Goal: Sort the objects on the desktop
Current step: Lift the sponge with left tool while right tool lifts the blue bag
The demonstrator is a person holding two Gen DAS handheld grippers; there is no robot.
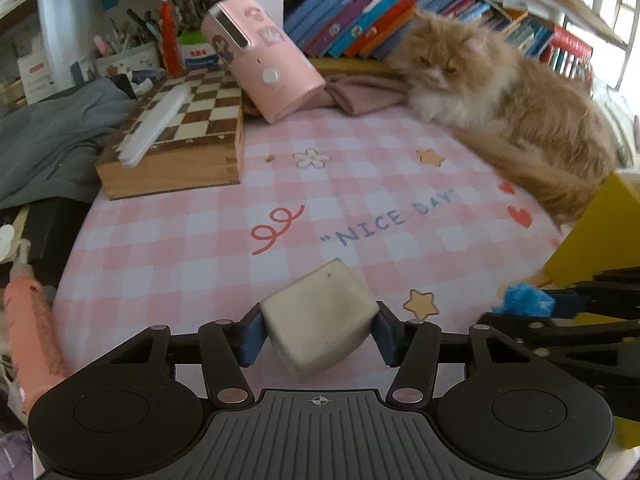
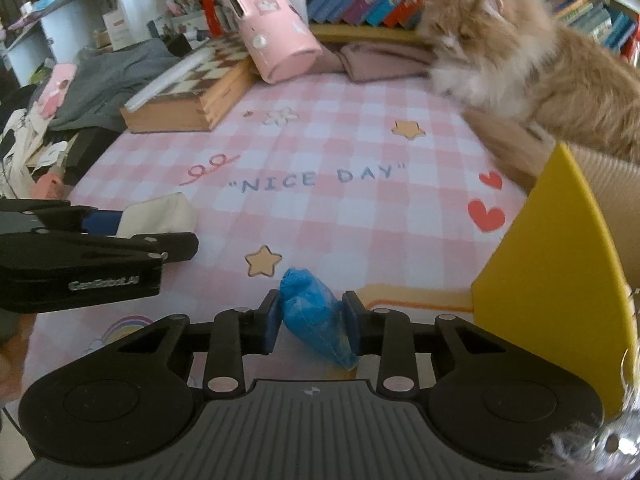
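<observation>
On a pink-and-white checked desk mat [image 1: 360,184] printed "NICE DAY", two hand-held claws each take one item. The left gripper [image 1: 318,330] has its blue pads pressed on the flanks of a pale grey, rounded-corner block [image 1: 320,316], tilted with one corner toward 12 o'clock; it looks stiff and smooth, possibly an eraser or soap, so a squeeze across its flat sides suits it. At its 3 o'clock, the right gripper [image 2: 310,320] is clamped on a crumpled blue plastic wad [image 2: 312,312], soft, light and easily squashed; its long axis runs from 11 to 5 o'clock, the narrow end nearest the camera. A fluffy ginger cat [image 1: 500,92] lies at 1 o'clock, well apart, beside a yellow box [image 2: 540,280].
</observation>
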